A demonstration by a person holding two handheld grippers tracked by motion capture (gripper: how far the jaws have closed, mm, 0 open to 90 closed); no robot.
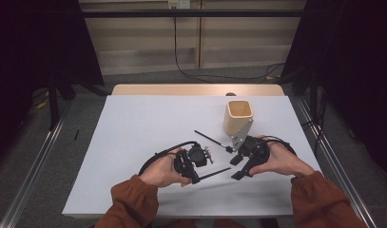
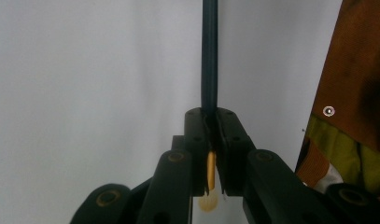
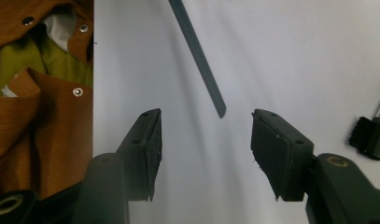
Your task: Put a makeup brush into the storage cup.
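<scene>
Looks like a lab / recording setup, not a home. I'm sitting at a small table (image 1: 134, 142) w/ a plain white top, nothing homely on it. Black curtains (image 1: 34, 47) hang both sides, closing off my work area. Metal rails (image 1: 39, 156) run along the grey floor left & right of the table. Black cables (image 1: 200, 71) trail across the floor to a wall socket (image 1: 178, 4) at the back, on a bare beige panel wall.

White table (image 1: 134, 123) — a beige cup (image 1: 238, 116) and a black brush (image 1: 211, 139) rest on it
</scene>
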